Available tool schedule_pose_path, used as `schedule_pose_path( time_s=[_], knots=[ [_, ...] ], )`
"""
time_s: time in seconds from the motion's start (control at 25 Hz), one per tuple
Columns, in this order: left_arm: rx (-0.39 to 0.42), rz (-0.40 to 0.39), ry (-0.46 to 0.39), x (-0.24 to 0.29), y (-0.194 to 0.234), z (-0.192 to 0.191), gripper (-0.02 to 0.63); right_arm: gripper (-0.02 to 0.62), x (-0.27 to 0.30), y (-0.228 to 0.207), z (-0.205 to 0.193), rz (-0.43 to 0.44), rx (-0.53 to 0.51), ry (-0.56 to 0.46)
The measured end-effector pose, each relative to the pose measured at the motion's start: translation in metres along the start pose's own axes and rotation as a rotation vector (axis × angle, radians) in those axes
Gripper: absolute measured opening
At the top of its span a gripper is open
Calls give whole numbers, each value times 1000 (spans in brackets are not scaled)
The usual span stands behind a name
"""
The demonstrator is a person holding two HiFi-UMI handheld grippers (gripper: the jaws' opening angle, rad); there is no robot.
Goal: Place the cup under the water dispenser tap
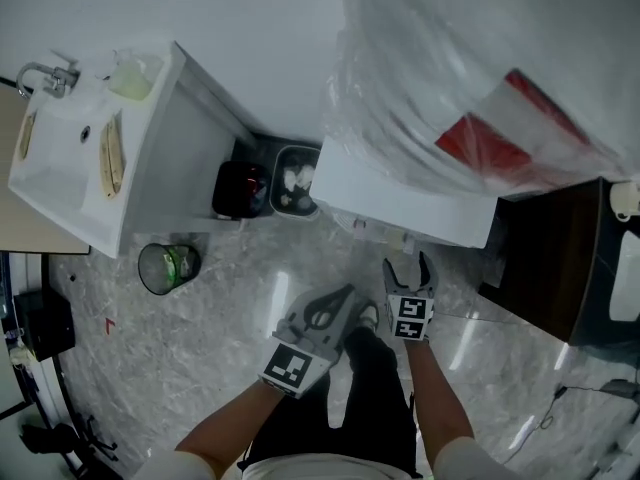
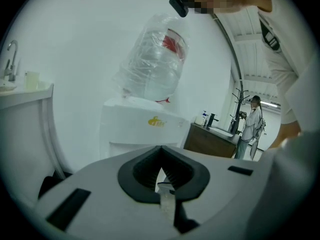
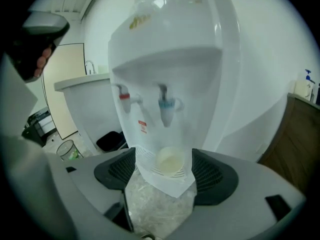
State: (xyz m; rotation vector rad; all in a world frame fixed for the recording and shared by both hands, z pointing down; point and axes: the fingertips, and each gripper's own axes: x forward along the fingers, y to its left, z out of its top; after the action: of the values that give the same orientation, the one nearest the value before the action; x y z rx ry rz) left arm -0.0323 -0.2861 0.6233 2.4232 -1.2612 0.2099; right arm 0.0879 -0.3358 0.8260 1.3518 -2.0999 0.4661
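A pale cup (image 3: 170, 161) stands on the drip tray of the white water dispenser (image 3: 170, 59), right below the blue tap (image 3: 167, 105); the red tap (image 3: 123, 97) is to its left. My right gripper (image 3: 165, 171) is open, its dark pads wide on either side of the cup and short of it, touching nothing. In the head view the right gripper (image 1: 408, 265) points at the dispenser (image 1: 400, 203); the cup is hidden there. My left gripper (image 1: 349, 292) hangs beside it, shut with nothing in it. The left gripper view shows its pads (image 2: 172, 176) together.
A plastic-wrapped water bottle (image 1: 480, 78) tops the dispenser. Left stands a white sink counter (image 1: 150, 158), with a black bin (image 1: 240, 190), a second bin (image 1: 297, 183) and a mesh wastebasket (image 1: 168, 266) on the floor. A dark wood cabinet (image 1: 560, 258) stands right. A person (image 2: 248, 126) stands far off.
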Motion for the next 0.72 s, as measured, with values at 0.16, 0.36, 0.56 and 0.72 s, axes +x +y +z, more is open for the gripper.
schedule_pose_path(
  time_s=[0.16,0.36,0.56,0.72],
  knots=[
    [14,-13,43,-12,-22,32,3,322,-77,20,70,52,36,-74],
    [35,-49,24,-23,-57,84,3,321,-157,36,148,105,38,-147],
    [38,-51,-7,-44,-80,133,3,272,-219,42,214,95,41,-212],
    [48,-51,-9,-62,-98,163,3,97,-267,42,251,72,43,-290]
  ],
)
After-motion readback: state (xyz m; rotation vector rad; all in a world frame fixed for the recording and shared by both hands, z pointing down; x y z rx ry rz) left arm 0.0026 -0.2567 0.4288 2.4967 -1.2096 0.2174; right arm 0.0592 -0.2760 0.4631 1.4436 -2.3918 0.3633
